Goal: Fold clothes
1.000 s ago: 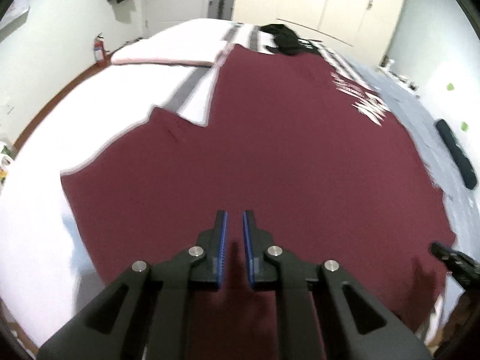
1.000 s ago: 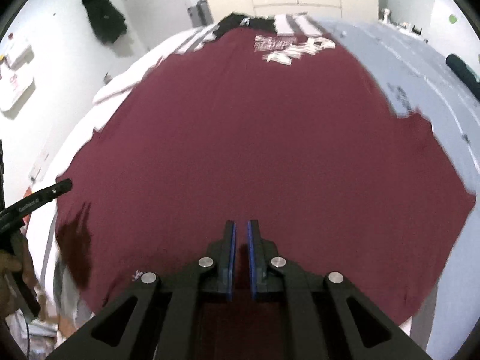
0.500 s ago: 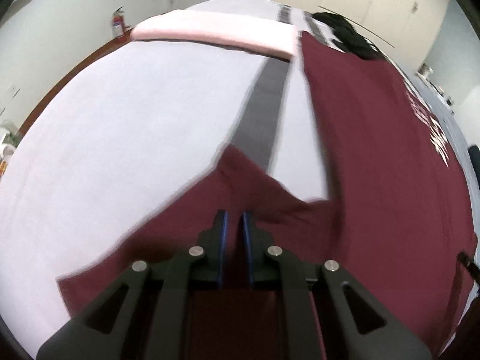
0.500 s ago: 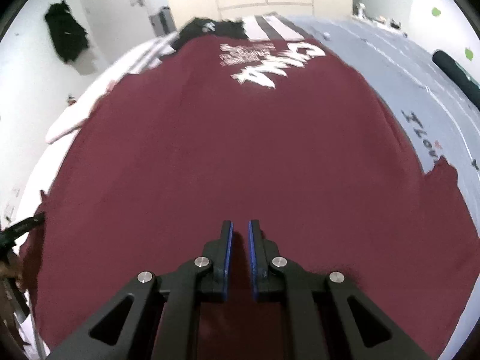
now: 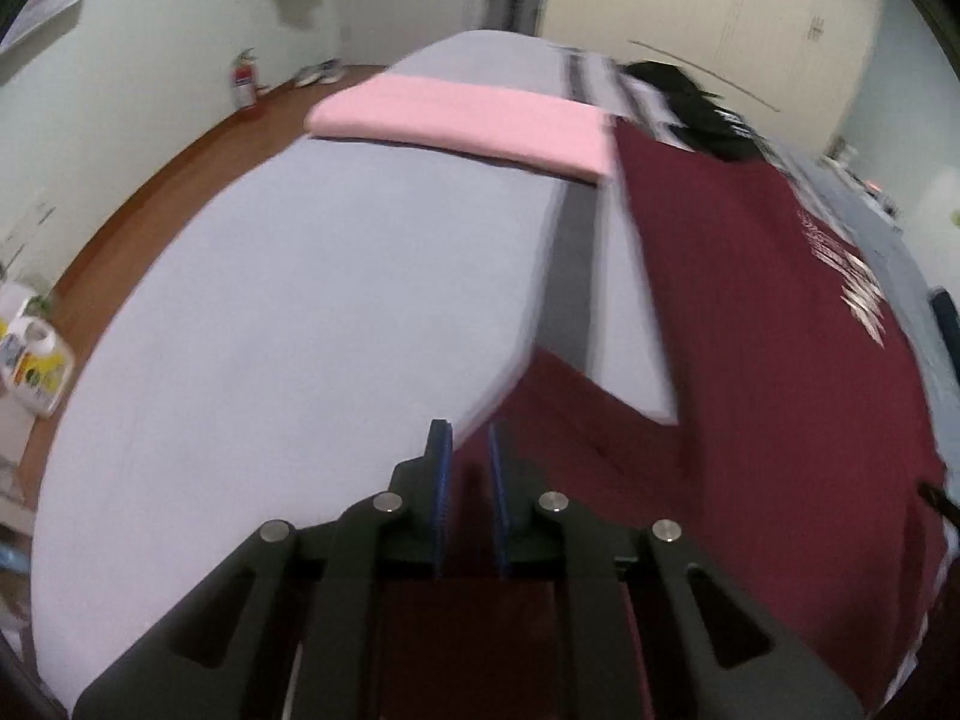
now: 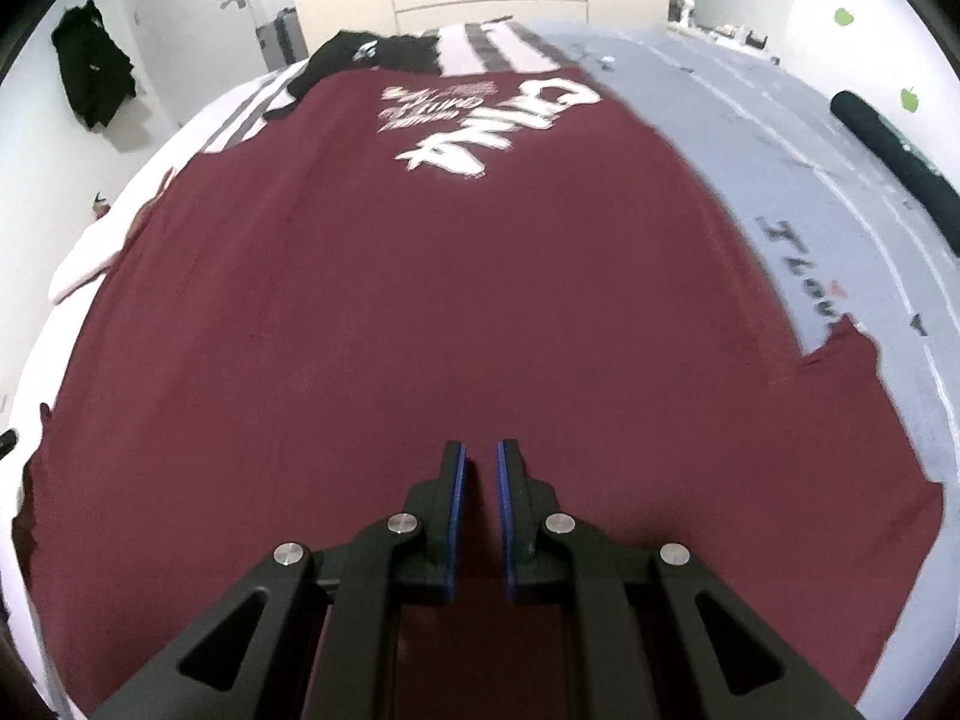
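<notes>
A maroon T-shirt (image 6: pixel 420 300) with a white print (image 6: pixel 480 120) lies spread flat on the bed. In the left wrist view its body (image 5: pixel 750 360) runs up the right side, and its left sleeve (image 5: pixel 576 414) lies just ahead of my left gripper (image 5: pixel 467 429). The left gripper hovers over the sleeve's edge; its jaws are opening, with a narrow gap and nothing clamped between them. My right gripper (image 6: pixel 480 447) hangs over the shirt's lower middle, jaws slightly apart and holding nothing. The right sleeve (image 6: pixel 852 408) sticks out to the right.
Pale sheet (image 5: pixel 300 300) covers the bed's left half and a grey cover (image 6: pixel 780 138) its right. A folded pink cloth (image 5: pixel 468 114) and a black garment (image 6: pixel 372 57) lie at the far end. A black roll (image 6: pixel 894 156) lies at right. Bottles (image 5: pixel 33 360) stand on the floor.
The left gripper has slid left from over the shirt's body to its left sleeve and the bare sheet, its jaws a little wider. The right gripper has shifted across the shirt.
</notes>
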### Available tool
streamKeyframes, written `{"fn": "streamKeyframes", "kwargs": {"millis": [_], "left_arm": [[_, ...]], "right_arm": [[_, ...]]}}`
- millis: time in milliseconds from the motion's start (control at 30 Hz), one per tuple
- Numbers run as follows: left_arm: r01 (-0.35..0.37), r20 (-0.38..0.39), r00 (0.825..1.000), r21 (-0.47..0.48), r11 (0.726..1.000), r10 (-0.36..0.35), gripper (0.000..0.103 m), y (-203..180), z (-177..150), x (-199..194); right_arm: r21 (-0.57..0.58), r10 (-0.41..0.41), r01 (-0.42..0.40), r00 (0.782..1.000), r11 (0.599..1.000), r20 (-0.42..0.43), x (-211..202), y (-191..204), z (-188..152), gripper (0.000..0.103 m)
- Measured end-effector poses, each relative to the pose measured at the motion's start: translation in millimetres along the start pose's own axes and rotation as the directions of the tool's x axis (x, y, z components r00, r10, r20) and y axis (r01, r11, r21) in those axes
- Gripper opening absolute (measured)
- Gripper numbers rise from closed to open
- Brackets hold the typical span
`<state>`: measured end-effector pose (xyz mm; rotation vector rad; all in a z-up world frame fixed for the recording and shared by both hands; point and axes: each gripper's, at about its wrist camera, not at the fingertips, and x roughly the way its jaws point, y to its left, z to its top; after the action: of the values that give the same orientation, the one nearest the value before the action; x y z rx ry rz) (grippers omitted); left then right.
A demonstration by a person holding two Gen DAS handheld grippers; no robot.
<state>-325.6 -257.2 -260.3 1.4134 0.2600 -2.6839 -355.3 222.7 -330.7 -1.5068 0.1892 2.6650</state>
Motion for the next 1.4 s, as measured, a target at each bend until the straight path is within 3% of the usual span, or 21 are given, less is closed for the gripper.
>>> {"fn": "streamKeyframes", "kwargs": {"millis": [167,367,467,567,700,767,833,867,967,1067,1167,1400], "left_arm": [[0.043,-0.054,0.998,0.063,0.997,-0.039,0.015,-27,-51,-30],[-0.079,-0.168,0.982,0.068,0.995,0.090,0.015,-26,-83,-5],[-0.136,-0.181,0.975,-0.045,0.990,0.126,0.015,-11,-84,-2],[-0.189,-0.173,0.969,-0.063,0.980,0.176,0.016,-15,-78,-5],[-0.202,-0.171,0.966,-0.040,0.979,0.193,0.016,-30,-76,-8],[-0.208,-0.173,0.964,-0.018,0.978,0.202,0.016,-37,-77,-8],[-0.213,-0.176,0.962,-0.008,0.977,0.208,0.016,-43,-78,-9],[-0.213,-0.173,0.963,-0.009,0.977,0.208,0.016,-44,-79,-11],[-0.216,-0.153,0.965,-0.014,0.976,0.211,0.016,-46,-80,-18],[-0.199,-0.127,0.973,-0.031,0.980,0.194,0.016,-48,-81,-29],[-0.165,-0.102,0.982,-0.025,0.986,0.162,0.016,-61,-80,-34],[-0.088,-0.088,0.992,0.020,0.996,0.089,0.016,-104,-89,-33]], "right_arm": [[0.012,-0.041,0.041,0.999,0.999,0.012,-11,-51,-8,0.013],[0.023,-0.100,0.100,0.995,0.995,-0.005,-16,-127,-12,0.013],[0.043,-0.126,0.126,0.992,0.991,-0.007,-18,-165,-9,0.013],[0.075,-0.149,0.149,0.989,0.986,-0.008,-18,-200,-6,0.013],[0.096,-0.176,0.179,0.984,0.979,-0.037,-9,-240,-8,0.014],[0.126,-0.180,0.185,0.982,0.975,-0.050,-4,-260,-11,0.018],[0.170,-0.182,0.186,0.983,0.968,-0.036,-4,-280,-14,0.036],[0.187,-0.186,0.189,0.982,0.964,-0.033,-5,-288,-15,0.039],[0.234,-0.215,0.214,0.976,0.949,-0.021,-8,-312,-14,0.038],[0.258,-0.201,0.191,0.980,0.947,0.012,-21,-322,-11,0.037],[0.164,-0.143,0.135,0.989,0.977,0.040,-35,-301,-12,0.033],[0.130,-0.030,0.026,0.999,0.991,0.030,-46,-259,-53,0.025]]}}
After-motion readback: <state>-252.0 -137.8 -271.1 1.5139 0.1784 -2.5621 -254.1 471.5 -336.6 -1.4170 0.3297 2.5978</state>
